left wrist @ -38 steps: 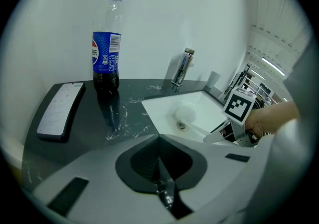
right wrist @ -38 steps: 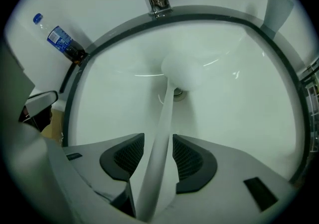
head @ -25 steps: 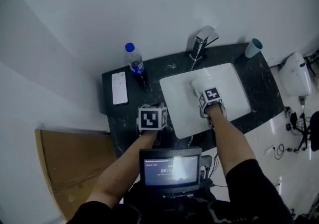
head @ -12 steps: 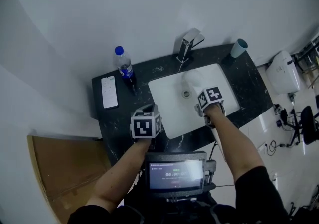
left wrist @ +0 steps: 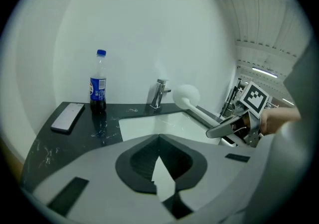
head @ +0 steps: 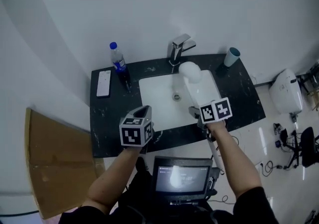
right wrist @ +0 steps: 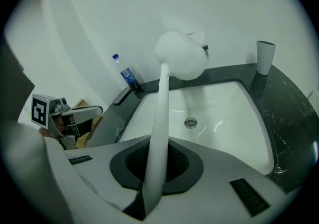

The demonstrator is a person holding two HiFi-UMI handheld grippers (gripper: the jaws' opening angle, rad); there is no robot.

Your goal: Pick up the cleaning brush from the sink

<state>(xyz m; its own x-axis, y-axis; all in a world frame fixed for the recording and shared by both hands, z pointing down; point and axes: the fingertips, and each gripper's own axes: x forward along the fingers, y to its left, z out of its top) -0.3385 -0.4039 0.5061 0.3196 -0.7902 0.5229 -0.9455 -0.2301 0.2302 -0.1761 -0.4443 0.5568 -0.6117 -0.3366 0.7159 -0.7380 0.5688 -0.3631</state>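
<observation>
One flat phone (head: 103, 83) and one blue-capped plastic bottle (head: 118, 62) sit left of the white rectangular sink (head: 154, 99). The left gripper (left wrist: 159, 161) is at its front-left, jaws pressed together on nothing. One chrome faucet (head: 178, 49) stands behind the sink. One white cleaning brush (right wrist: 180, 61), with a straight handle and a rounded fluffy head, is above the sink, its handle pinched by the right gripper (right wrist: 152, 178). One tapered cup (head: 231, 56) stands to the right of the sink.

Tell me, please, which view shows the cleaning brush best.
The right gripper view: the cleaning brush runs up the middle, handle clamped in the right gripper, round white head over the sink. The head view shows it small; the left gripper view shows it distant.
</observation>
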